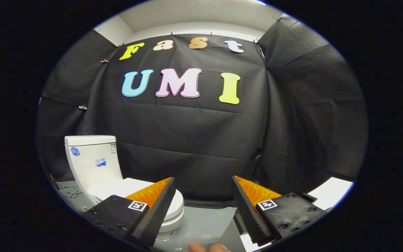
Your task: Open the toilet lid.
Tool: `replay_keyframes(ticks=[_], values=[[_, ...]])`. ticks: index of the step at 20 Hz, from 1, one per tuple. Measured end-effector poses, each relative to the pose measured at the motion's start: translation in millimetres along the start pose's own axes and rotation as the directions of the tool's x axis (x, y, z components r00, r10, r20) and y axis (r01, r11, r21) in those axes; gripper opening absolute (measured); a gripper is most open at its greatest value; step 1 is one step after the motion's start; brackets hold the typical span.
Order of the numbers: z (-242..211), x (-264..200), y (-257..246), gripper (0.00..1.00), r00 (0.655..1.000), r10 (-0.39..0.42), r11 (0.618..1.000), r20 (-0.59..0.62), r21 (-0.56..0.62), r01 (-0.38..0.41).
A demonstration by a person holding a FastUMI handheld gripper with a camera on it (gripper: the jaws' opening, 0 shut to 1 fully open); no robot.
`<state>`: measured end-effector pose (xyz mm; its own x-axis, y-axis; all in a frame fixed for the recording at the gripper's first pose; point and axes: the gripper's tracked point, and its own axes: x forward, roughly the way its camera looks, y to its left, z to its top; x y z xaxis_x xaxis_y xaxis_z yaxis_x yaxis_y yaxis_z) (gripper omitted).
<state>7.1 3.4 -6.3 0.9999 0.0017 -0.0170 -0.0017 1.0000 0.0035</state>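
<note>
Fingertips of person's hand nearest, low between gripper fingers. Jaws spread wide, gripping nothing, pale floor in gap. Toilet ahead, off to left finger's side, partly hidden behind that finger; lid down, closed on bowl. Tank upright behind lid, stickers on front. Loose cable on floor beside toilet. White panel well apart from toilet, beyond right finger. Black cloth wall behind toilet.

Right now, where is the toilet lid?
In the gripper view the toilet lid lies closed on the bowl, in front of the white tank. It sits beyond the left finger, and the open claw touches nothing.
</note>
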Motion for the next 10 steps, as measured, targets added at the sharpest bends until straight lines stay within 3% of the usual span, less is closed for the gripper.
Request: replay_keyframes(ticks=[6, 8, 10], values=[[-1.6, 16.1, 13.8, 0.98, 0.999, 0.029, 0.999, -0.025, 0.043, -0.028], [-25.2, 27.5, 23.6, 0.98, 0.994, 0.039, 0.998, -0.103, 0.048, -0.035], [-71.3, 26.2, 48.3, 0.98, 0.961, 0.101, 0.993, -0.256, 0.079, -0.083]])
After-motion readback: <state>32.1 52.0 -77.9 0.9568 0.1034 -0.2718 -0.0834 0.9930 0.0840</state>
